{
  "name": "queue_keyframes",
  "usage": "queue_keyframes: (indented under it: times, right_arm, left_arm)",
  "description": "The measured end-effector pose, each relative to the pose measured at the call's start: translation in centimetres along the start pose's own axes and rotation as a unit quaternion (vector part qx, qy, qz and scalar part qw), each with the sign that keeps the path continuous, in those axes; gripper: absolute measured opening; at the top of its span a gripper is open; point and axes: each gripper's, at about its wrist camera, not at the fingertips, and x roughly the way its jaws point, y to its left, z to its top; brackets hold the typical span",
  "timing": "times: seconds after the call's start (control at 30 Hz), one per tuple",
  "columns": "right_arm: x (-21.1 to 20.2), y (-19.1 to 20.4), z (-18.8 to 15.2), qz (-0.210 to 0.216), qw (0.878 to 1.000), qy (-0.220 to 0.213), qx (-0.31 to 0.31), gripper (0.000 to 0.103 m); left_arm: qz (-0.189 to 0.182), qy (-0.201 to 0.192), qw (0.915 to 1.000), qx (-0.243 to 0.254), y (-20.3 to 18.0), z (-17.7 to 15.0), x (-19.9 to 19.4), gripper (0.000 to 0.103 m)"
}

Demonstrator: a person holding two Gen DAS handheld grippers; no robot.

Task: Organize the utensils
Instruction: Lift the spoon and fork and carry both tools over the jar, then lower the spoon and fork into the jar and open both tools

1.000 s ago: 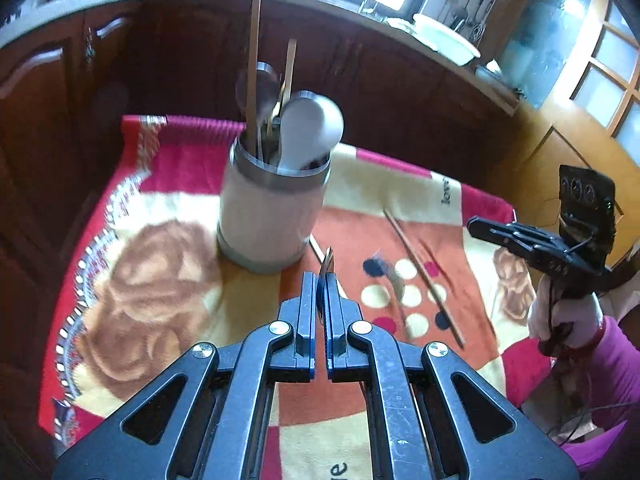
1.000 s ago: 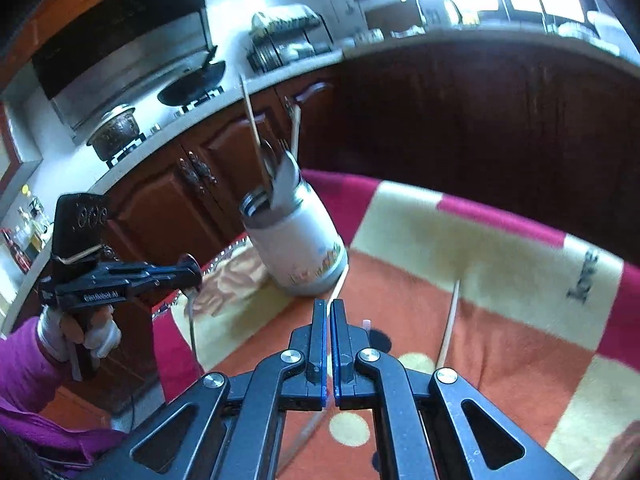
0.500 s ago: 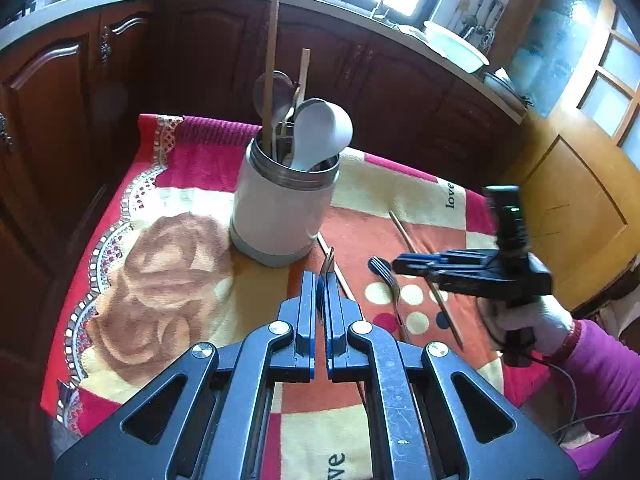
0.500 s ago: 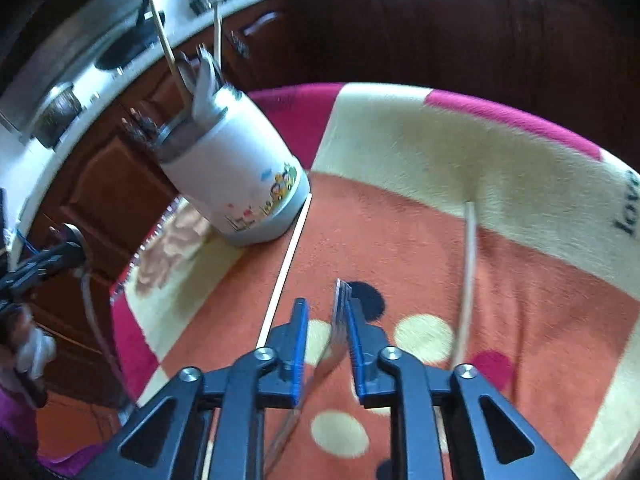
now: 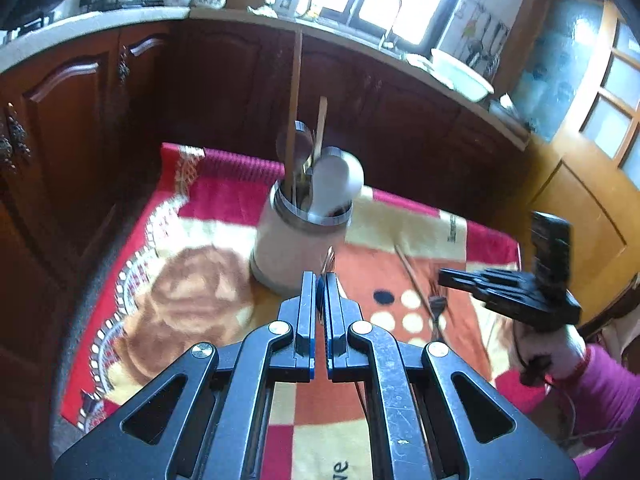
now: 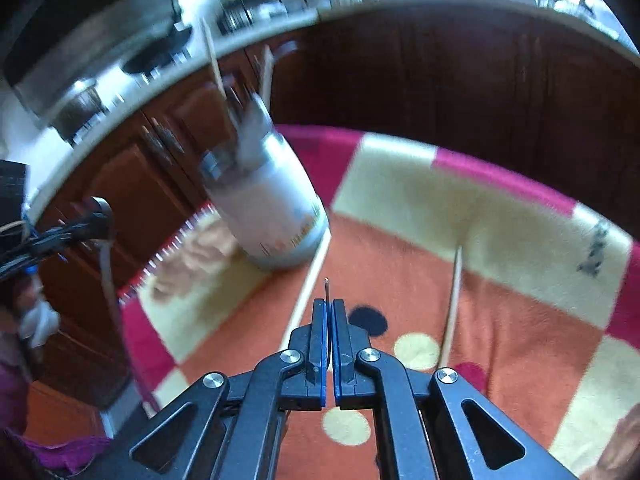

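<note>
On the patterned blanket [image 6: 500, 216], both grippers pinch thin metal utensils near the white utensil holder [image 5: 298, 248]

Seen from the left wrist, the left gripper [image 5: 319, 280] has its jaws clenched on a slim metal utensil tip [image 5: 329, 258] that pokes up just in front of the holder, which stands upright and carries a white spoon [image 5: 338, 184], a metal spoon and wooden chopsticks. Further right, the right gripper [image 5: 446, 278] hangs over the blanket with a fork [image 5: 437, 308] dangling head-down from its closed fingers. Viewed from the right wrist, that gripper [image 6: 328, 308] is clamped on the thin handle end [image 6: 327, 290]. Two loose chopsticks lie on the blanket, one [image 6: 310, 280] touching the holder's base, the other [image 6: 452, 304] well apart to the right
</note>
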Motion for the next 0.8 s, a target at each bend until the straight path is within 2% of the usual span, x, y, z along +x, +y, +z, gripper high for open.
queue_keyframes:
  times: [0.23, 0.4, 0.5, 0.63, 0.8]
  right_arm:
    - [-6.3, 3.2, 4.5, 0.019, 0.994, -0.105, -0.018, 0.002]
    - [-9.4, 5.2, 9.8, 0.015, 0.984, -0.171, -0.040, 0.001]
    - [-9.9, 6.4, 12.9, 0.002, 0.978, -0.202, -0.047, 0.001]
    - [-8.0, 8.4, 16.0, -0.035, 0.973, -0.211, -0.085, 0.001]
    - [-4.1, 9.8, 17.4, -0.066, 0.970, -0.194, -0.130, 0.001]
  left_arm:
    - [0.021, -0.063, 0.9978, -0.002, -0.6, 5.0, -2.2, 0.002]
    - [0.077, -0.120, 0.9897, 0.009, -1.0, 9.4, -3.0, 0.002]
    - [0.111, -0.147, 0.9828, 0.016, -1.1, 11.7, -2.3, 0.002]
    - [0.144, -0.158, 0.9762, 0.034, -1.1, 13.5, -0.2, 0.002]
    - [0.175, -0.156, 0.9706, 0.054, -0.9, 13.9, 3.2, 0.002]
